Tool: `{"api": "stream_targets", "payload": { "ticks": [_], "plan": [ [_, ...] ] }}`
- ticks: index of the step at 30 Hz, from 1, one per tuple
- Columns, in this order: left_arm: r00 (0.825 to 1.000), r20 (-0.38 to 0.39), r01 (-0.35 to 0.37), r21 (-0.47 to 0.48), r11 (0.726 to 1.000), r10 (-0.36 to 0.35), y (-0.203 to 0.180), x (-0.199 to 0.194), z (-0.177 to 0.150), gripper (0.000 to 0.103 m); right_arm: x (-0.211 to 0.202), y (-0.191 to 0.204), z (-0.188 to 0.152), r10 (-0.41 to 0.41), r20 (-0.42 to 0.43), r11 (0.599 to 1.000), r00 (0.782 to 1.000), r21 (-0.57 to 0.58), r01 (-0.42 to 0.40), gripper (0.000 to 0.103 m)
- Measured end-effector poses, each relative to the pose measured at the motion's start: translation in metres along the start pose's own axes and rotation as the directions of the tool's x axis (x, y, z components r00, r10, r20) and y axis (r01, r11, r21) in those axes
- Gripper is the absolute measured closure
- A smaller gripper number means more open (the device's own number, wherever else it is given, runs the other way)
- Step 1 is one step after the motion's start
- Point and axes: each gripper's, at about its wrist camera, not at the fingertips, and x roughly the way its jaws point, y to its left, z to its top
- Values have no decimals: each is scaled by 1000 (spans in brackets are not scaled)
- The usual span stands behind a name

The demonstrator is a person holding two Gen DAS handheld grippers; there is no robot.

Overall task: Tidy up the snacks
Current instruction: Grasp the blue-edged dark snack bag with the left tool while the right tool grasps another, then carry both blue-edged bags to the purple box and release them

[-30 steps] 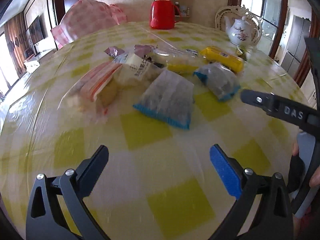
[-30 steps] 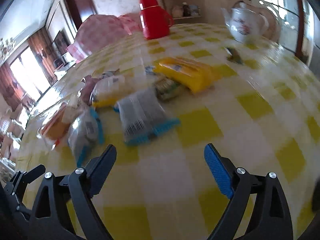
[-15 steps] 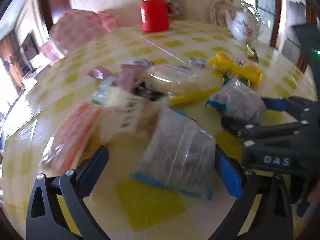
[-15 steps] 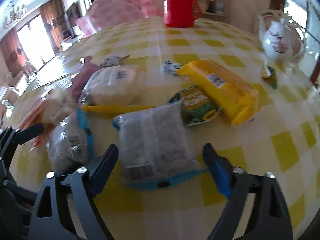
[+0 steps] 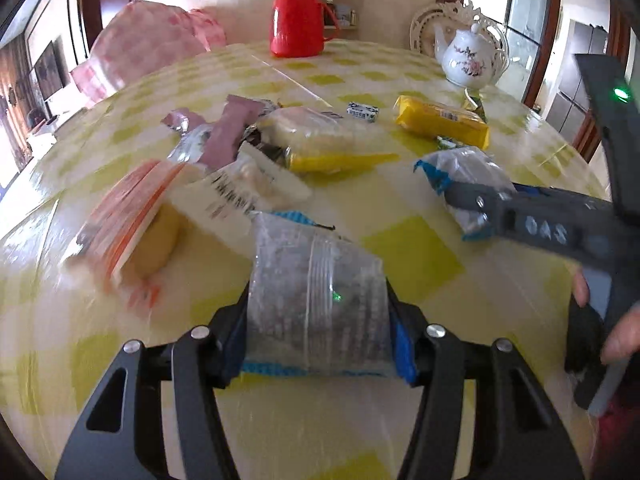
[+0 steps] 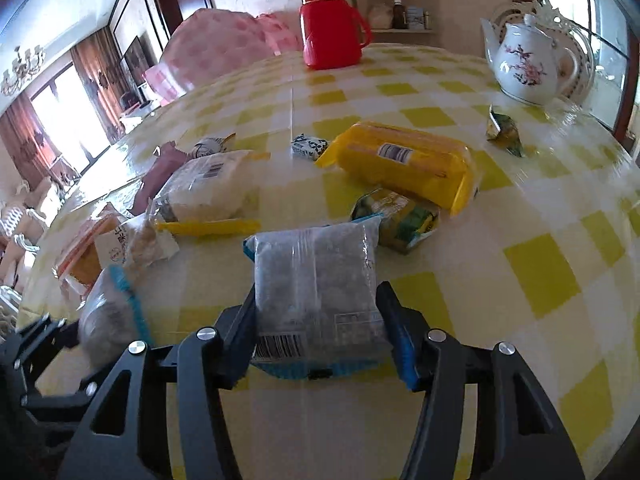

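Left wrist view: the left gripper (image 5: pixel 318 312) is closing on a grey packet (image 5: pixel 316 292) lying between its jaws, long axis running away from the gripper, on the surface (image 5: pixel 420 256). In the right wrist view, the right gripper (image 6: pixel 316 316) is closing likewise on a second packet (image 6: pixel 316 280). Other snacks lie beyond, farther off.

Snack packets (image 6: pixel 396 164) lie mid-frame on the bench (image 6: pixel 540 264); the flask (image 6: pixel 328 24) stands behind them at top centre, the teapot (image 6: pixel 524 68) upper right.
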Motion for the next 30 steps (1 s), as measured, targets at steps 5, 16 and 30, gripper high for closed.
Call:
{"api": "stream_targets", "payload": {
  "ticks": [5,16,30],
  "plan": [
    [1000,2,8,21,1000,-8,-1,-32,-31,45,-14,6,-8,15,23,1000,1000,0,-15,47],
    [1000,-5,6,39,999,-5,25,-94,-92,45,-75,40,-68,93,90,996,992,-9,-93,47],
    [999,35,-14,3,1000,14,76,-174,-147,45,-136,112,-142,203,83,975,976,-103,-195,47]
  ]
}}
